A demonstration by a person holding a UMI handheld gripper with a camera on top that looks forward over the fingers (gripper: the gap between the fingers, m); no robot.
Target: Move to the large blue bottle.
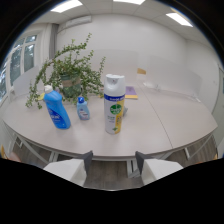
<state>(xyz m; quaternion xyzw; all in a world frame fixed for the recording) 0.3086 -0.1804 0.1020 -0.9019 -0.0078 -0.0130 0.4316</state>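
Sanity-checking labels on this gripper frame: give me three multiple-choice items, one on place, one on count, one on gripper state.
1. Where does the small blue bottle stand?
A. Between the large blue bottle and the white spray can
B. Behind the potted plant
C. Between the fingers

2. How many blue bottles stand on the table?
A. One
B. Two
C. Four

3. What state is the gripper in?
A. Shut on the spray can
B. Shut on a bottle
C. Open, holding nothing

Answers: 1 A, it sits between those two; 2 B, one large and one small; 3 C, a clear gap separates the fingers, and all the items stand beyond them.
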